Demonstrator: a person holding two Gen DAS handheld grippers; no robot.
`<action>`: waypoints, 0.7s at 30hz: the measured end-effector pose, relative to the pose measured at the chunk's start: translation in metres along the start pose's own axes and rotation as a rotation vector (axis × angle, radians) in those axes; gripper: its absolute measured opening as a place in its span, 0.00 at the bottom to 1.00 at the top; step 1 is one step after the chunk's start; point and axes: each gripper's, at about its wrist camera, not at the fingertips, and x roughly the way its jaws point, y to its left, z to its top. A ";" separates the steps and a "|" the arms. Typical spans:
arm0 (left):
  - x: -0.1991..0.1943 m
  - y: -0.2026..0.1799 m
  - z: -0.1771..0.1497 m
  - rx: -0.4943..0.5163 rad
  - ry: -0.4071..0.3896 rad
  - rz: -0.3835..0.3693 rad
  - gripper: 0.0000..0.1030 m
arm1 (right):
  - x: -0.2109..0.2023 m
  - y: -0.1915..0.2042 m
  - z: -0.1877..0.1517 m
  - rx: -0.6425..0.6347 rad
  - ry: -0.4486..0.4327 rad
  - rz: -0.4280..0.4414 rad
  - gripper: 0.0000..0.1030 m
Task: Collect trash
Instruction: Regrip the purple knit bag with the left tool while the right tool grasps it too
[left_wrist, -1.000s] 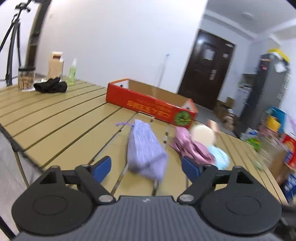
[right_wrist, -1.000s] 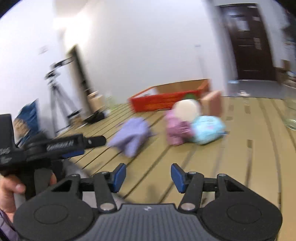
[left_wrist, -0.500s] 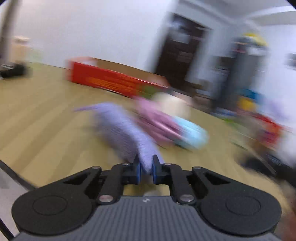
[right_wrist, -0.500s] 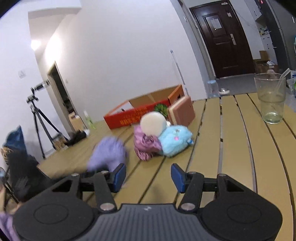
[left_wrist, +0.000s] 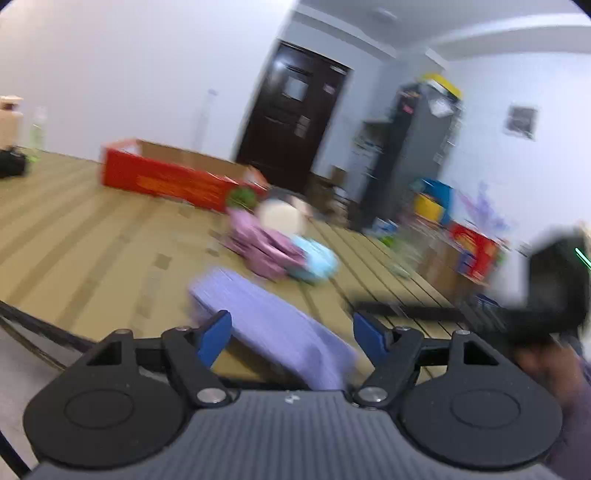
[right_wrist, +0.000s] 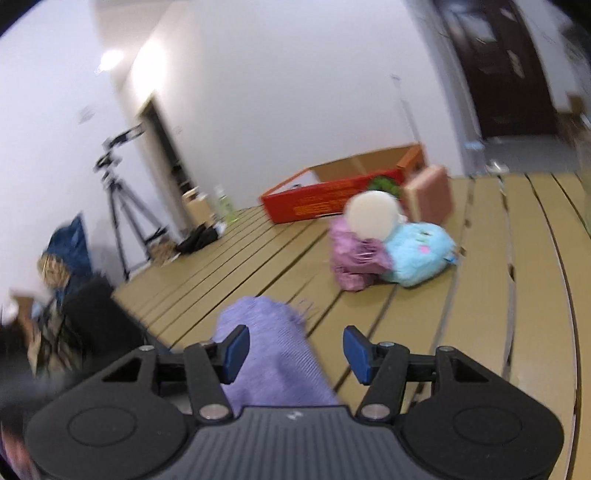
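A purple cloth pouch (left_wrist: 273, 328) lies at the near edge of the wooden slat table (left_wrist: 92, 240). My left gripper (left_wrist: 291, 332) is open, its blue pads either side of the pouch without pressing it. My right gripper (right_wrist: 293, 349) is also open, with the same pouch (right_wrist: 273, 354) between its fingers, nearer the left pad. Farther back lies a pile: a pink pouch (right_wrist: 352, 254), a light blue plush (right_wrist: 421, 254) and a cream ball (right_wrist: 373, 214). Both views are blurred.
A red cardboard box (right_wrist: 332, 195) with an open top stands at the back of the table, a small brown box (right_wrist: 430, 194) beside it. A tripod (right_wrist: 118, 199) stands beyond the left edge. Shelves and colourful clutter (left_wrist: 436, 206) fill the room's right side.
Half a second ago my left gripper was shut on the purple pouch; now it is open. The pouch has come to the near table edge, and my right gripper has moved around it.
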 end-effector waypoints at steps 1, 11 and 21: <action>0.003 0.005 0.007 -0.009 -0.009 0.041 0.72 | 0.001 0.008 -0.003 -0.044 0.017 0.007 0.55; 0.067 0.016 0.009 -0.061 0.152 0.098 0.12 | 0.029 0.014 -0.012 -0.131 0.141 -0.125 0.07; 0.042 -0.033 -0.036 -0.156 0.057 0.232 0.13 | -0.023 -0.025 0.001 0.117 -0.047 -0.170 0.37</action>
